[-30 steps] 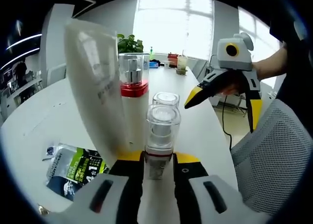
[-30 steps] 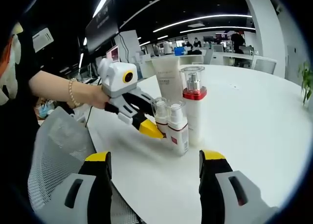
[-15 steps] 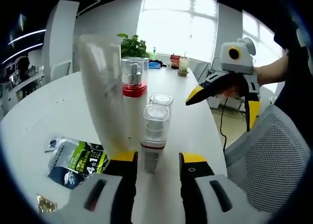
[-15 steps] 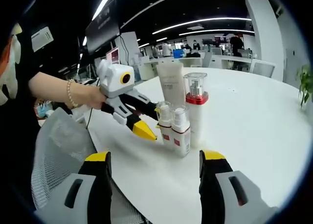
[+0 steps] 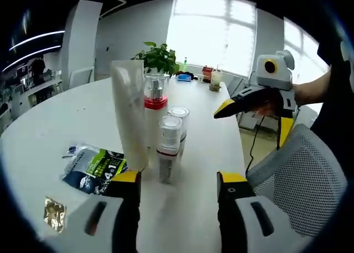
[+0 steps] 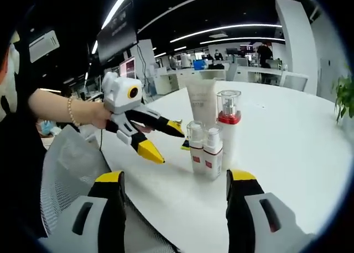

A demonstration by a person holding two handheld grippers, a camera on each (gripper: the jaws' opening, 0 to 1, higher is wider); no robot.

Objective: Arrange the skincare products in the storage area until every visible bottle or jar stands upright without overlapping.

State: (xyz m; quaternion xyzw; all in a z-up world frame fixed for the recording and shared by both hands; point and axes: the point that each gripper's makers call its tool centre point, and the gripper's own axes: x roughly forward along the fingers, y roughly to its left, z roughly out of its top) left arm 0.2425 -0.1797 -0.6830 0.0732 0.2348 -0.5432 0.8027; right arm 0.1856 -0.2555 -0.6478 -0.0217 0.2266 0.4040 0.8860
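Fingers of both grippers spread wide, gripping nothing, bottles standing between them.

Left gripper (image 5: 178, 189) sits low near a small clear-capped pump bottle (image 5: 168, 147) on the white worktop (image 5: 50, 131); beside it stand a second small bottle (image 5: 178, 120), a taller red-collared bottle (image 5: 155, 117) and an upright white tube (image 5: 130, 120). A green sachet (image 5: 94, 167) lies flat nearby. Right gripper (image 6: 174, 195) hangs back from the group, beside a mesh chair (image 6: 66, 170).

The left gripper view looks along the desk (image 5: 50, 131) toward bright windows, near the upright bottles (image 5: 157, 128). The right gripper view faces the same bottles (image 6: 213, 142) from the opposite side, toward the office.
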